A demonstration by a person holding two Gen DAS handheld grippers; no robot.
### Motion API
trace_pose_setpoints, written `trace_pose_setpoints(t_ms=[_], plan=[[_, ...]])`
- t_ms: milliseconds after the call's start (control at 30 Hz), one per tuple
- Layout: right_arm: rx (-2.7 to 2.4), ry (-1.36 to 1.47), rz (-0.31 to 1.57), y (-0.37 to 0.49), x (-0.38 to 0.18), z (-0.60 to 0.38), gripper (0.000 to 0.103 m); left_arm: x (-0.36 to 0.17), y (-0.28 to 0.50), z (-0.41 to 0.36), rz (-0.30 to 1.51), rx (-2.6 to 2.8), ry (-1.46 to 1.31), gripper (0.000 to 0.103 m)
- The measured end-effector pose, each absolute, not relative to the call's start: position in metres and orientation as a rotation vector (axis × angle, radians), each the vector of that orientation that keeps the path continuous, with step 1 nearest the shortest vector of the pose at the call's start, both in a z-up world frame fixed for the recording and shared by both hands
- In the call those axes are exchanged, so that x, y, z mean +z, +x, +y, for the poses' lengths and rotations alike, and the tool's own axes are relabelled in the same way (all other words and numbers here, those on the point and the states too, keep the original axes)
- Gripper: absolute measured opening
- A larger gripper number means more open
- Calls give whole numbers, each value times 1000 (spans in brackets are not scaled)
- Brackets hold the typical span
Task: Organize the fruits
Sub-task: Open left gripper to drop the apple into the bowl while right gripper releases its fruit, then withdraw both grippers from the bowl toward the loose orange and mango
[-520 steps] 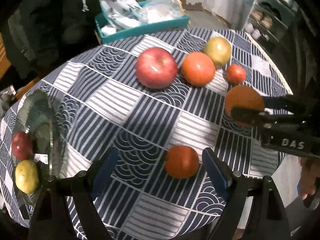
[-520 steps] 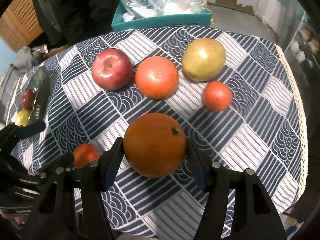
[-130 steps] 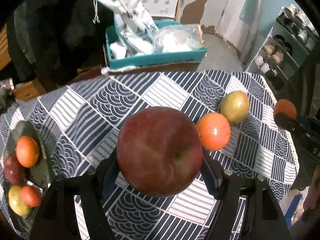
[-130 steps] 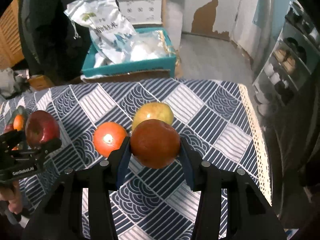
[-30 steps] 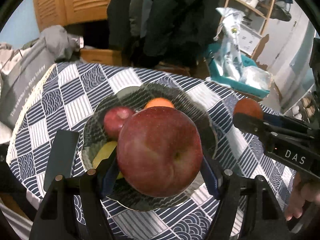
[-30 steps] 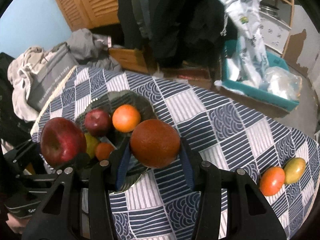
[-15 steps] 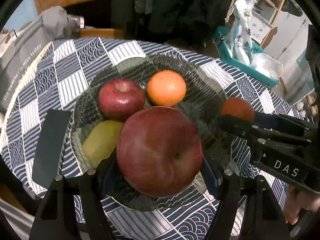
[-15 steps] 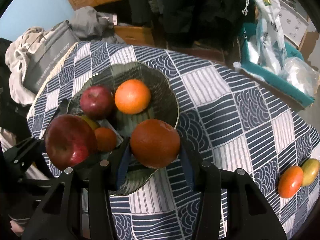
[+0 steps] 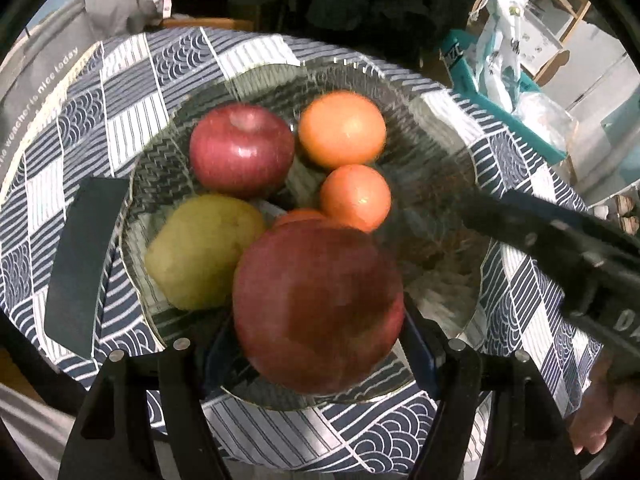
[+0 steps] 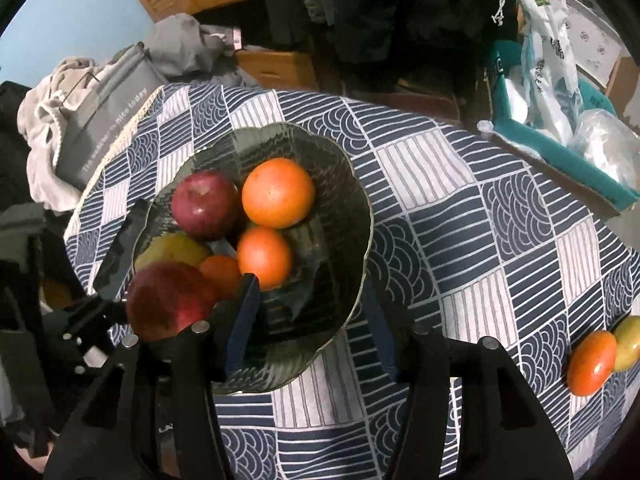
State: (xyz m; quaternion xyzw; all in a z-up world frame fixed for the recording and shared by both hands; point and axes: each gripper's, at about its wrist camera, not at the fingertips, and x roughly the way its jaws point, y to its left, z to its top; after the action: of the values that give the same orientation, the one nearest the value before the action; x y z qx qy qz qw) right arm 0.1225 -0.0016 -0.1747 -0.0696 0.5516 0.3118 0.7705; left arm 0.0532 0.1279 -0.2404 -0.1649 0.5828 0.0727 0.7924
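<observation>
A ribbed glass bowl (image 10: 360, 196) (image 9: 440, 128) on the patterned cloth holds a red apple (image 9: 242, 150), an orange (image 9: 342, 130), a yellow-green pear (image 9: 204, 250) and a small orange fruit (image 10: 220, 274). My left gripper (image 9: 320, 320) is shut on a big red apple (image 9: 320, 304) (image 10: 168, 300), low over the bowl's near side. My right gripper (image 10: 308, 284) hangs over the bowl with its jaws opening and nothing between them. An orange-red fruit (image 10: 264, 256) (image 9: 355, 197) lies in the bowl just past its left fingertip.
A red-orange fruit (image 10: 592, 362) and a yellow-green fruit (image 10: 628, 344) lie together at the table's right edge. A flat black object (image 9: 86, 264) lies left of the bowl. A teal crate (image 10: 560, 148) with bags stands behind the table. A hand (image 9: 592, 420) shows at lower right.
Both grippers sank closer to the bowl. The right gripper's jaws parted and the orange-red fruit they held now lies in the bowl. The left gripper still holds the big apple.
</observation>
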Motion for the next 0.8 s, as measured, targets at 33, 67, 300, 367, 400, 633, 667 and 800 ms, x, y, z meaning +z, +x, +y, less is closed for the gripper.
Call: trace_pose_setpoints(t_ms=[33, 67, 300, 367, 400, 633, 667, 800], plan=[[675, -150, 1194, 122, -174, -2, 54, -243, 53, 127, 1265, 156, -355, 75], [673, -150, 1193, 122, -173, -3, 54, -245, 53, 126, 1277, 156, -355, 75], [652, -140, 1177, 122, -165, -14, 55, -235, 51, 121, 1261, 163, -343, 76], [649, -136, 1173, 122, -163, -17, 55, -224, 50, 120, 1224, 166, -329, 82], [646, -136, 1168, 122, -162, -18, 55, -217, 49, 119, 1199, 168, -315, 82], [587, -143, 1111, 116, -143, -36, 55, -190, 48, 109, 1117, 159, -277, 83], [576, -151, 1099, 115, -139, -40, 55, -187, 48, 107, 1109, 154, -273, 83], [521, -175, 1046, 111, -122, -54, 60, -171, 49, 97, 1061, 149, -247, 83]])
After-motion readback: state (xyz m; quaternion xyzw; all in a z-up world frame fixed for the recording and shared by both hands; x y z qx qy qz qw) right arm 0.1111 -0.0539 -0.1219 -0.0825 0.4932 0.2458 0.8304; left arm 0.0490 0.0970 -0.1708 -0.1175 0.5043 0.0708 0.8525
